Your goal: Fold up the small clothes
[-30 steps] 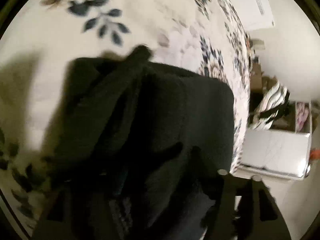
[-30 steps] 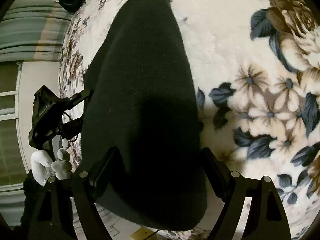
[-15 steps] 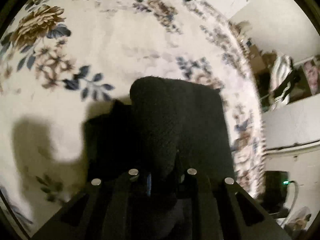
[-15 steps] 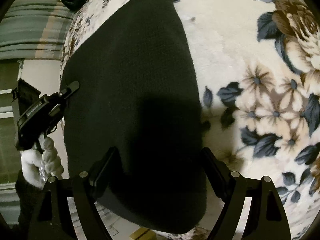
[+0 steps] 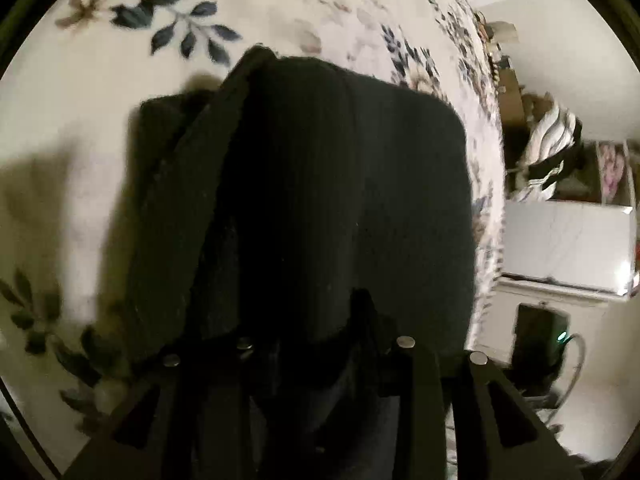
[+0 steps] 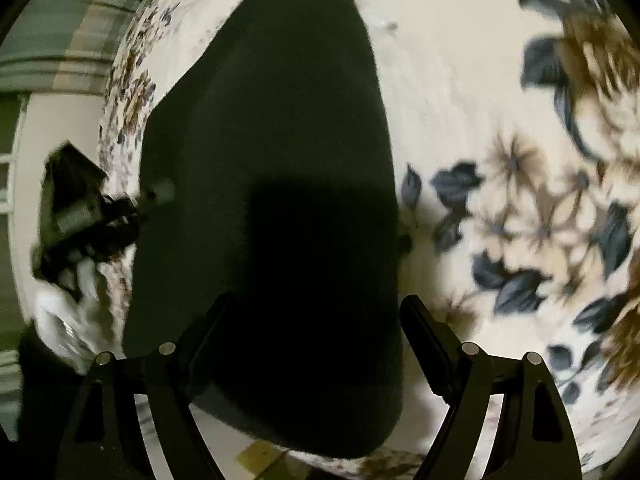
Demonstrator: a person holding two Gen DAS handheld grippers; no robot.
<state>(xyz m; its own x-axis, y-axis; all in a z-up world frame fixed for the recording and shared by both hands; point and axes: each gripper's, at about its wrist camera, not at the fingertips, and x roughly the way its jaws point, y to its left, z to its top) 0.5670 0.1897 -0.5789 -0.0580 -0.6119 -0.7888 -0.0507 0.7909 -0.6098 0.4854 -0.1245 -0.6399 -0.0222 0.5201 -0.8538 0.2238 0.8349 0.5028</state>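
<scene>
Here the black garment (image 6: 264, 184) (partly folded) lies on the floral blanket (image 6: 460, 100).

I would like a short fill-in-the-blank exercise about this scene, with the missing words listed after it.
1. The garment being folded is ____ in colour.
2. It lies on a blanket printed with a ____ pattern.
3. In the right wrist view, the right gripper has its jaws standing ____ on either side of the garment.
4. The left gripper has a fold of the ____ between its fingers.

Missing words: black; floral; open; garment
</scene>
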